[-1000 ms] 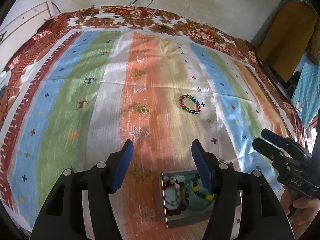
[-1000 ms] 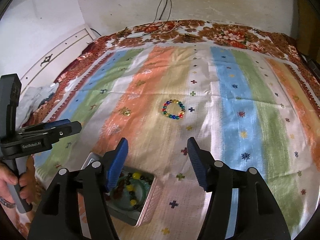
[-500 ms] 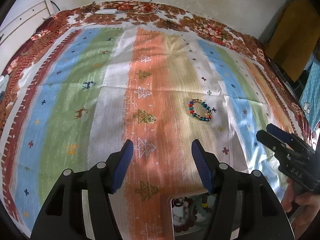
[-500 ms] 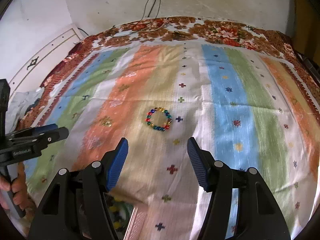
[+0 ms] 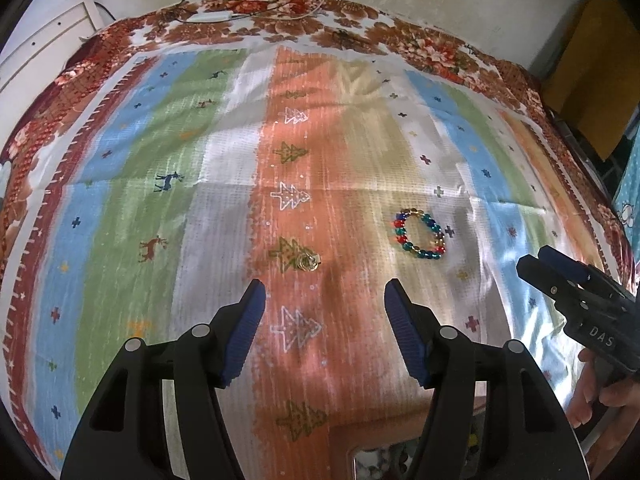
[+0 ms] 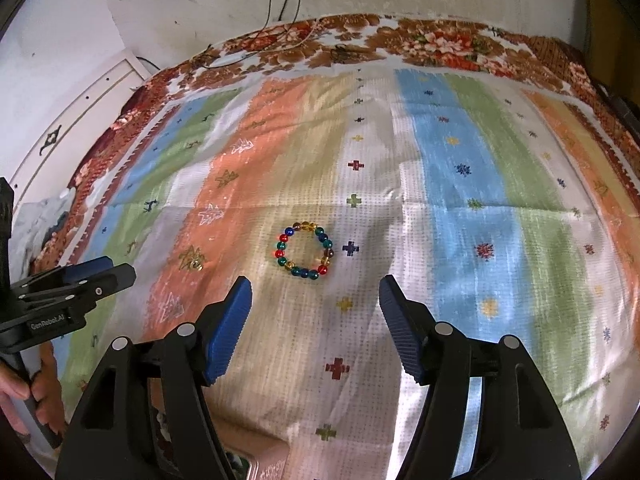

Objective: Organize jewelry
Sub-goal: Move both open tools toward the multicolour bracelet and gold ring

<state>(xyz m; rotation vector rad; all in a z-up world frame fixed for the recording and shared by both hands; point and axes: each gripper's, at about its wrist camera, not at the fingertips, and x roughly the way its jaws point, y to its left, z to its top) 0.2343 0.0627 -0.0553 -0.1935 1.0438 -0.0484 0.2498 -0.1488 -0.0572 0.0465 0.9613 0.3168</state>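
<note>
A bracelet of coloured beads (image 6: 305, 250) lies flat on the striped cloth, just beyond my right gripper (image 6: 314, 306), which is open and empty. It also shows in the left wrist view (image 5: 419, 239). A small gold ring (image 5: 307, 261) lies on the orange stripe just ahead of my left gripper (image 5: 323, 308), which is open and empty; the ring also shows in the right wrist view (image 6: 195, 265). The metal jewelry tin (image 5: 380, 462) is mostly out of frame at the bottom edge, below both grippers.
The striped cloth (image 6: 460, 184) covers a bed with a floral border (image 5: 280, 16). A cable lies at the far edge by the wall (image 5: 224, 16). A yellow-brown panel (image 5: 592, 68) stands at the right. White furniture (image 6: 72, 128) is at the left.
Both grippers have moved forward, away from the tin and toward the ring and the bracelet. The tin has slid almost out of both views. Both stay open.
</note>
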